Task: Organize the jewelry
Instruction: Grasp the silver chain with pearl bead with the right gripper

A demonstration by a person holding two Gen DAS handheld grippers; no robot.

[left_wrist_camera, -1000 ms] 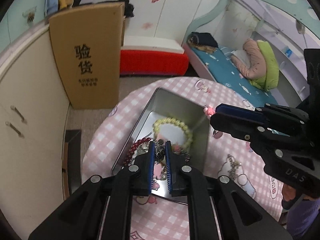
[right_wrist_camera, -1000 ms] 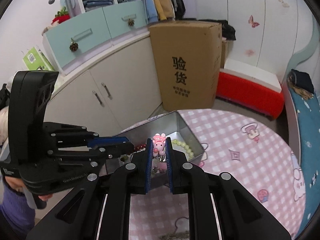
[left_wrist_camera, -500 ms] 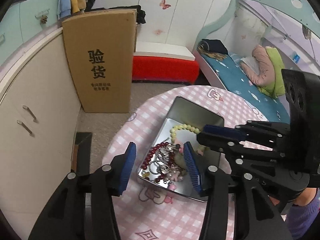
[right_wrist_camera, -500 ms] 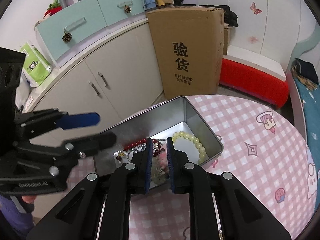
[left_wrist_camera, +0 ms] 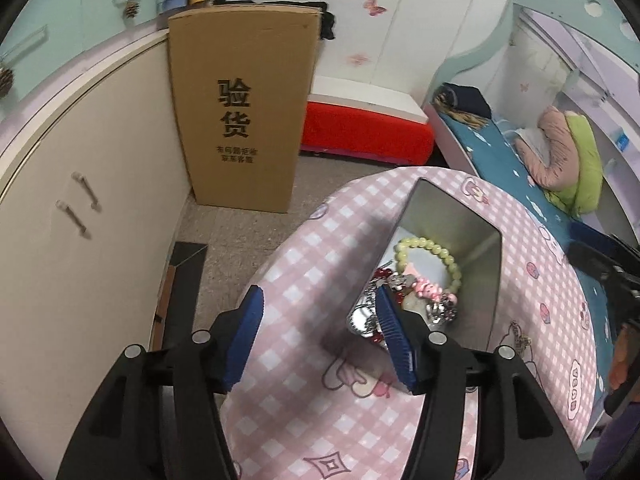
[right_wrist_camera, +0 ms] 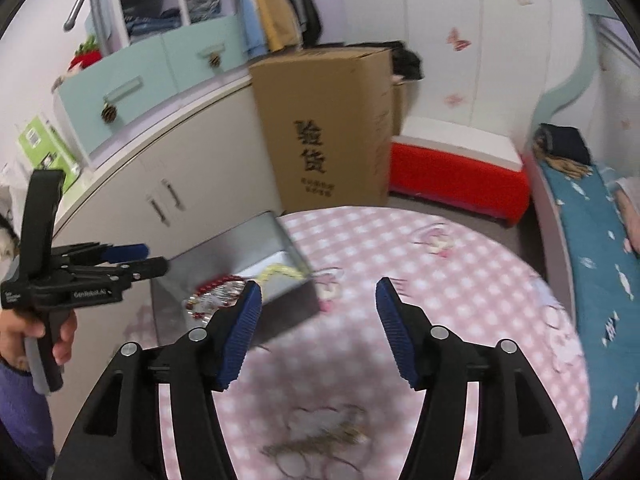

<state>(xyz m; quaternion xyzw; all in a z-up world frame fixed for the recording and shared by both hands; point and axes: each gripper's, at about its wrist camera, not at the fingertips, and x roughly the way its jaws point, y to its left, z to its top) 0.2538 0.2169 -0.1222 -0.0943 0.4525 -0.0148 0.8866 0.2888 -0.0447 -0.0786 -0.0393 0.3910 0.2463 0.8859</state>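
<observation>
Both jaws have just been opening, nothing between them. Left hand-held gripper released, hanging over the pink checked desk; metal tin at its 1 o'clock. In the tin: pale green bead bracelet, red beads, pink charm, silver pieces tangled together. Right hand-held gripper released, tin at its 10 o'clock; a thin chain lies on the desk at 6 o'clock, blurred.
</observation>
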